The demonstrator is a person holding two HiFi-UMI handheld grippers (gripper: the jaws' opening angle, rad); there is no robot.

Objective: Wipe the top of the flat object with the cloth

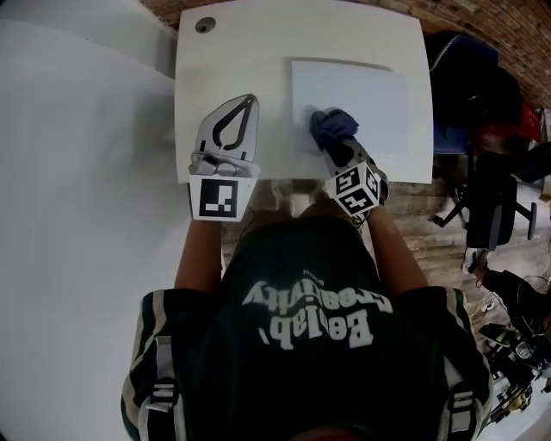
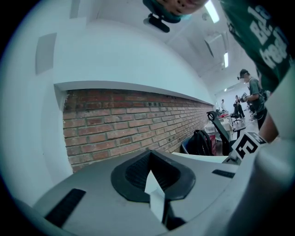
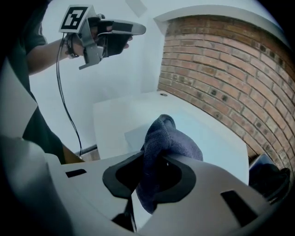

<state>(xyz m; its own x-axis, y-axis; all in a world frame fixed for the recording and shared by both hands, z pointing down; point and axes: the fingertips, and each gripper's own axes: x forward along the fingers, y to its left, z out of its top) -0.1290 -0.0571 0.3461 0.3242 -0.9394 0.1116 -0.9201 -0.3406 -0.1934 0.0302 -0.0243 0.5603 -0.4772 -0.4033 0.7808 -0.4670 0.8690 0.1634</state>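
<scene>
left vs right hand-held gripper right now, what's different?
The left hand-held gripper is shut on nothing; the right hand-held gripper is shut on the dark blue cloth. The left one is held up in the air beside the flat sheet; the right one is low, with the cloth over the sheet's near left corner. Shared: both are closed.

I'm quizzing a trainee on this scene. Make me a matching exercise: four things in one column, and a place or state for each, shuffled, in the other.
Things
1. cloth
2. left claw
3. panel
4. hole

Places and states
A. far left corner of the table
B. shut, empty
C. clamped in the right claw
D. flat on the table's right half

Pairs: 1-C, 2-B, 3-D, 4-A
</scene>
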